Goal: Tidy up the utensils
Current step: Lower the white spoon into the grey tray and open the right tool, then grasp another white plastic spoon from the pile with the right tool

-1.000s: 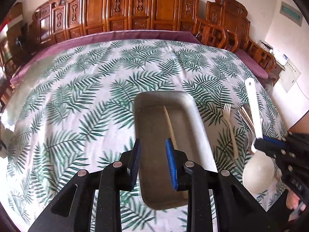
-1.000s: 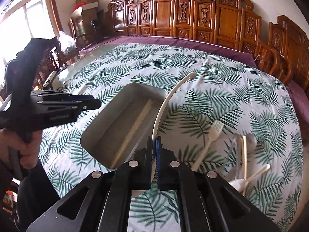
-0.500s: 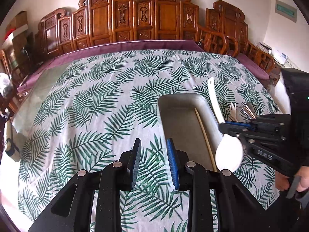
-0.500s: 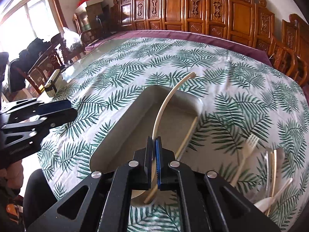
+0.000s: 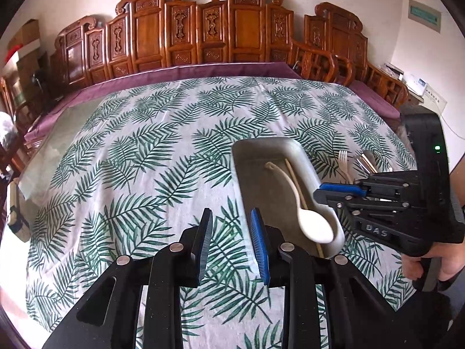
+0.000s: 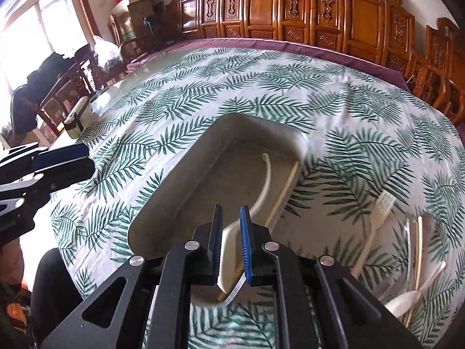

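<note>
A grey oblong tray (image 5: 290,148) (image 6: 180,180) lies on the leaf-print tablecloth with a wooden chopstick (image 5: 293,174) (image 6: 283,195) inside. A white spoon (image 5: 315,226) (image 6: 266,180) lies blurred in the tray, handle toward the far end, bowl at the near end. My right gripper (image 6: 231,208) (image 5: 318,193) hovers over the tray's near end. Its jaws are opening and the spoon's bowl shows in the gap below, untouched by the pads. My left gripper (image 5: 231,212) (image 6: 84,157) stands open and empty over bare cloth left of the tray.
A white fork (image 5: 343,160) (image 6: 380,203) lies right of the tray. Beside it a clear container (image 6: 412,232) holds more spoons and chopsticks. Carved wooden chairs ring the table's far side. A hand (image 5: 436,261) grips the right tool.
The right gripper carried the spoon over the tray and sank; its jaws parted and the spoon dropped in. The left gripper drifted left, off the tray.
</note>
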`<state>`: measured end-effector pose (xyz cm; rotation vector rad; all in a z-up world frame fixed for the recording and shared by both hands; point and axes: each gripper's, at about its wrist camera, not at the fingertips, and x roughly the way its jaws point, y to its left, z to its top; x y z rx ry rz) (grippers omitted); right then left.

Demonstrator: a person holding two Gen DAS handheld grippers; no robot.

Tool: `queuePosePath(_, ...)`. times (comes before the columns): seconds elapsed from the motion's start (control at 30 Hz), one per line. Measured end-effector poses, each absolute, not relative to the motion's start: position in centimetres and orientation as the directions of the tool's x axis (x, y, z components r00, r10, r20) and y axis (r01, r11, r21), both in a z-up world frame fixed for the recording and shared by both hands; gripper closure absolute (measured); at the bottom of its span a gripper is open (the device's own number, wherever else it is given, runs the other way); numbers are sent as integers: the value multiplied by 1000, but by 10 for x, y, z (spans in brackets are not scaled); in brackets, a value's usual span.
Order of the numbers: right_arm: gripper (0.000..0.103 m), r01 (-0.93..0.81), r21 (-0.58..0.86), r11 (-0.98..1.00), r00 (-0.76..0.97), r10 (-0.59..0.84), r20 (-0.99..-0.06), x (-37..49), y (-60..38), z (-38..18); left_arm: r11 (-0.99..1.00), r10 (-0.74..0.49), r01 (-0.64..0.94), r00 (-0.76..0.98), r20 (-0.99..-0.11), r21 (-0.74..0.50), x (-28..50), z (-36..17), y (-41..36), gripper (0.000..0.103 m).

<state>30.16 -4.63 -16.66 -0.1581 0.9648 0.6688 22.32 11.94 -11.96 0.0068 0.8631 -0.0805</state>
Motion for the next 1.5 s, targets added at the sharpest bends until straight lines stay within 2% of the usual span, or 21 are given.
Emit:
queuePosePath(0.23, 89, -550, 133, 824, 449, 427, -785, 293, -105, -153, 993, -102, 110, 650, -753, -39, 222, -117, 95, 77)
queuePosePath(0.57, 89, -406, 101, 908, 516, 319, -795, 301, -206, -154, 983, -155, 173, 649, -744, -55, 222, -116, 50, 74)
queuePosePath(0.63, 87, -381, 100, 919, 520, 302, -799, 303, -220, -157, 981, -167, 185, 646, -745, -60, 223, -119, 41, 65)
queuePosePath(0.7, 79, -352, 103, 930, 521, 287, -804, 304, -234, -162, 980, -171, 189, 647, -743, -60, 224, -120, 33, 56)
queuePosePath(0.73, 76, -336, 107, 936, 519, 279, -808, 305, -242, -166, 979, -173, 196, 647, -742, -57, 224, -121, 27, 54)
queuePosePath(0.9, 75, -276, 129, 953, 500, 257, -827, 312, -264, -183, 974, -188, 220, 643, -743, -56, 224, -125, 8, 44)
queuePosePath(1.07, 62, -229, 145, 963, 477, 241, -845, 317, -275, -202, 968, -201, 245, 634, -747, -52, 225, -129, -12, 44)
queuePosePath(1.5, 61, -115, 267, 957, 411, 290, -864, 336, -278, -232, 961, -207, 273, 601, -772, -45, 227, -146, -37, 44)
